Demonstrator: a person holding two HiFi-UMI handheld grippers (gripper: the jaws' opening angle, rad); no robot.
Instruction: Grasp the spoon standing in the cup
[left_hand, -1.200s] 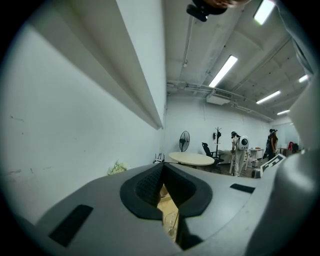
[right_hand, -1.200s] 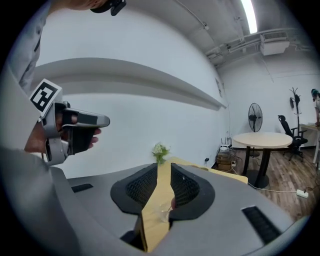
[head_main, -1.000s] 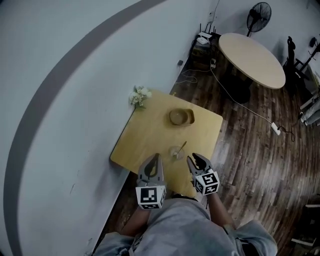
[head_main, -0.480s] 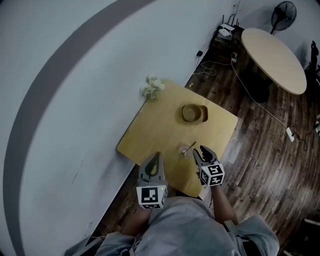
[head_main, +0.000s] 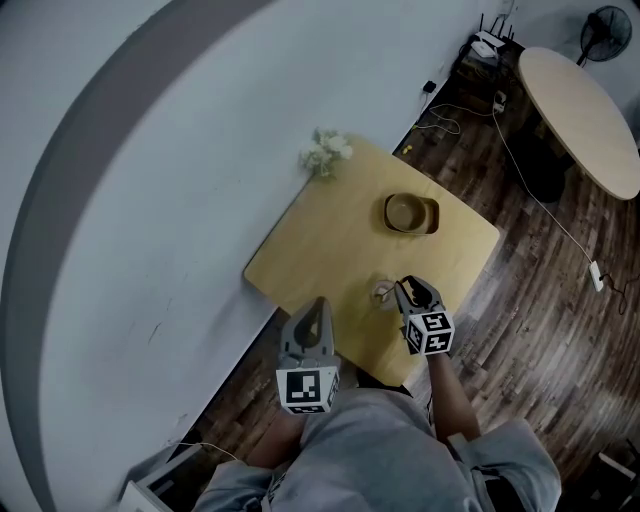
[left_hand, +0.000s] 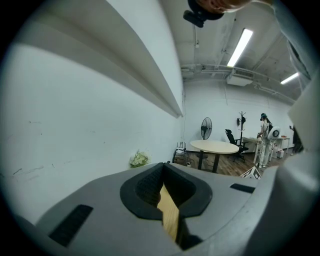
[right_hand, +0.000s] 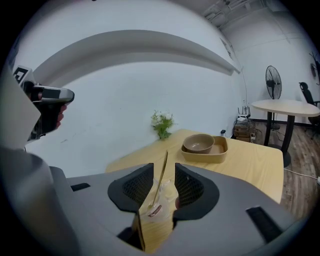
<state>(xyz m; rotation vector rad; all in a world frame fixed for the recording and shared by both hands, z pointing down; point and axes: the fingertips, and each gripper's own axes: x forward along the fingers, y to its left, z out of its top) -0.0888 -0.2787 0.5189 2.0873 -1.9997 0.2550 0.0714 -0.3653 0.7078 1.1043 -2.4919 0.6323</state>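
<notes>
A clear cup (head_main: 383, 293) stands near the front edge of the square wooden table (head_main: 330, 240), with a thin gold spoon (right_hand: 164, 159) standing in it. My right gripper (head_main: 408, 292) is just right of the cup. In the right gripper view its jaws (right_hand: 164, 171) are opening, and the spoon's handle rises between the pads with a gap on each side, above the cup (right_hand: 154, 209). My left gripper (head_main: 316, 310) hovers at the table's near edge, left of the cup, shut with nothing in it (left_hand: 167, 195).
A brown bowl (head_main: 407, 212) sits in a tan tray (head_main: 432, 216) at the table's far right. A small bunch of white flowers (head_main: 326, 152) stands at the far corner by the wall. A round table (head_main: 585, 100) and cables lie beyond on the wooden floor.
My right gripper has moved forward to the cup, and its jaws have spread around the spoon handle. The left gripper has kept its place at the table's edge.
</notes>
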